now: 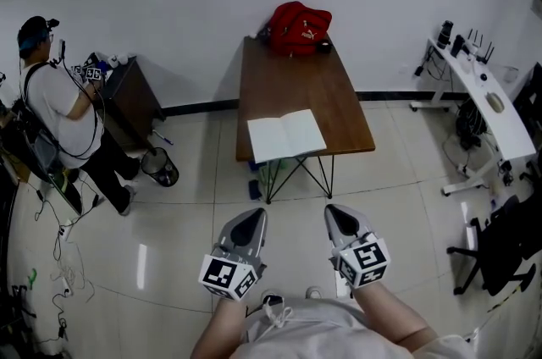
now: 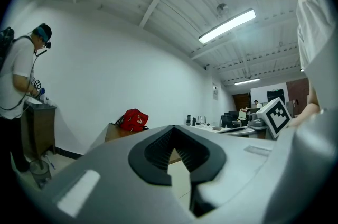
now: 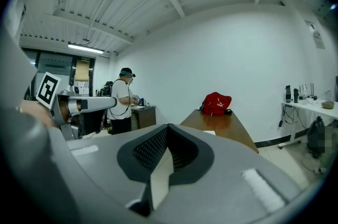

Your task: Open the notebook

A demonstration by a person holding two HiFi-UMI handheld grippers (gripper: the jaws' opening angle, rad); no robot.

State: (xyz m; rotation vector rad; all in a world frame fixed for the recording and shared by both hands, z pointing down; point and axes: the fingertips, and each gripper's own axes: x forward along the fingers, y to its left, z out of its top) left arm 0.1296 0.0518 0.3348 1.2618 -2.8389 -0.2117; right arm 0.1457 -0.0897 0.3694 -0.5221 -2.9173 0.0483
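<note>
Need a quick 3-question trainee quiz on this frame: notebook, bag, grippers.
1. True or false: the notebook lies open on the table.
2. The red bag sits: A) at the table's far end, B) at its near edge, C) on the floor.
3. Fill in: the left gripper and right gripper each hold ___.
Key: 1 true; 2 A; 3 nothing.
</note>
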